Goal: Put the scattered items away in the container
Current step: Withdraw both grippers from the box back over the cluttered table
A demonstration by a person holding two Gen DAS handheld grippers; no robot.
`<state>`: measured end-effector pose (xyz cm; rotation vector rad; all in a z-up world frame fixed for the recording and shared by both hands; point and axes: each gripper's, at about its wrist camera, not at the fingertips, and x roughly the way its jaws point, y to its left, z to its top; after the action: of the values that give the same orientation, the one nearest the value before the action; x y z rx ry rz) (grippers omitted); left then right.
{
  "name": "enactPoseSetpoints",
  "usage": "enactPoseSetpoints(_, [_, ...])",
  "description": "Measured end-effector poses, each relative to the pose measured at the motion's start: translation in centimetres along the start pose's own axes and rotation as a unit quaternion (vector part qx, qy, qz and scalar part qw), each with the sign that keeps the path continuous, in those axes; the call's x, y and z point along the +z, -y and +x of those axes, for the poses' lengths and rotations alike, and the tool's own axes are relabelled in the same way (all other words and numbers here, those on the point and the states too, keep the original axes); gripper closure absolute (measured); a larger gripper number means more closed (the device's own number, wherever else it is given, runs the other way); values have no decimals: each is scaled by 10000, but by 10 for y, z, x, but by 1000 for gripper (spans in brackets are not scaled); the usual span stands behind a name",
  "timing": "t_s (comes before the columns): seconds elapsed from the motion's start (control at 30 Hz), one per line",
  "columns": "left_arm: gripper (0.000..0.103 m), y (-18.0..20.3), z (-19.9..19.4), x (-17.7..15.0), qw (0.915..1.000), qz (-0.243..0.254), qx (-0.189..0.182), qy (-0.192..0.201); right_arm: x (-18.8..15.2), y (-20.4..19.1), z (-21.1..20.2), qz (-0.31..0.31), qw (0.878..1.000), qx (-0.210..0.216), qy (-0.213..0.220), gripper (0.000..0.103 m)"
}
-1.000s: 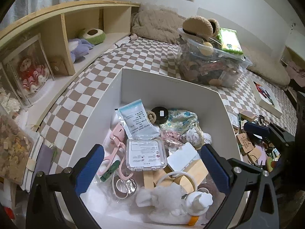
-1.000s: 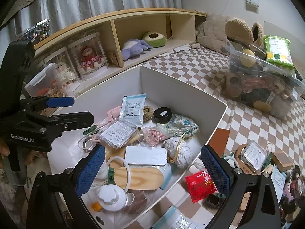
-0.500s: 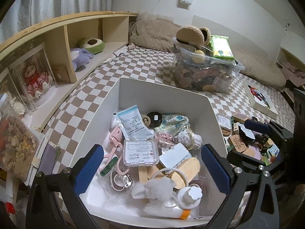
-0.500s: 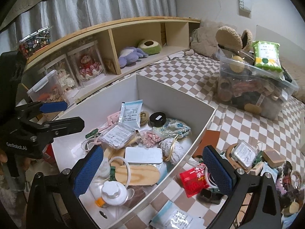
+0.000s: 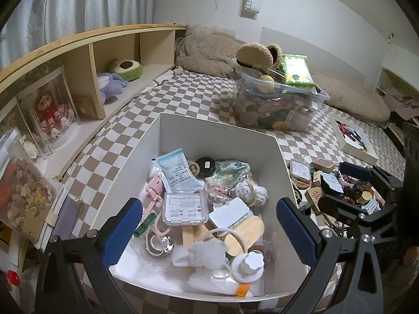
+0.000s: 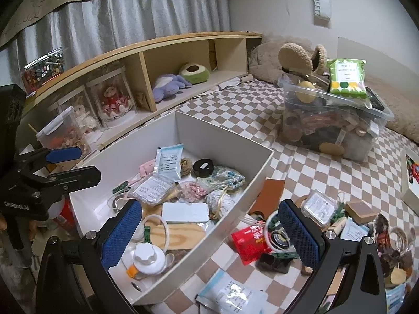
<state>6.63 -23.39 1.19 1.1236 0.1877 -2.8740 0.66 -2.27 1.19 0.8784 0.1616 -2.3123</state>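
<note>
- Hovering above the near end of the white container (image 5: 222,136), the left gripper (image 5: 209,225) is seen with its blue-padded jaws spread wide and nothing between them.
- The right gripper (image 6: 210,233) is likewise held wide and empty, over the container's right wall (image 6: 235,198) and the clutter beside it.
- Nearest inside the container, a white bottle with an orange collar (image 5: 246,264) is laid beside a crumpled white tissue (image 5: 201,253).
- Further in, a clear plastic case (image 5: 184,205), a white flat box (image 5: 229,212) and a wooden paddle (image 5: 243,231) are piled together.
- At the far end, a blue-topped sachet (image 5: 175,170), a black round tin (image 5: 205,166) and a floral pouch (image 5: 230,171) are seen.
- Outside on the checked bedcover (image 6: 235,120), a red packet (image 6: 250,240), a white ring (image 6: 273,231), a second clear case (image 6: 318,208), a brown card (image 6: 269,193) and a blue-white sachet (image 6: 230,295) are left scattered, just beside the container.
- Beyond, a clear storage bin (image 6: 332,128) topped by a green wipes pack (image 6: 345,76) is set.
- A wooden shelf (image 5: 91,60) with an avocado plush (image 5: 125,69) is seen at far left.
</note>
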Motion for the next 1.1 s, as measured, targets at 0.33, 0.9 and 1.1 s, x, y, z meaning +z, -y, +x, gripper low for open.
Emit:
enactPoseSetpoints(0.33, [0, 24, -9, 1, 9993, -105, -115, 346, -6, 29, -37, 167, 9988, -334, 328, 0])
enactPoseSetpoints(0.9, [0, 81, -12, 6, 9964, 41, -492, 692, -32, 95, -96, 522, 9912, -1028, 645, 0])
enactPoseSetpoints(1.1, [0, 107, -3, 7, 9957, 196, -568, 700, -41, 122, -111, 681, 9874, -1234, 713, 0])
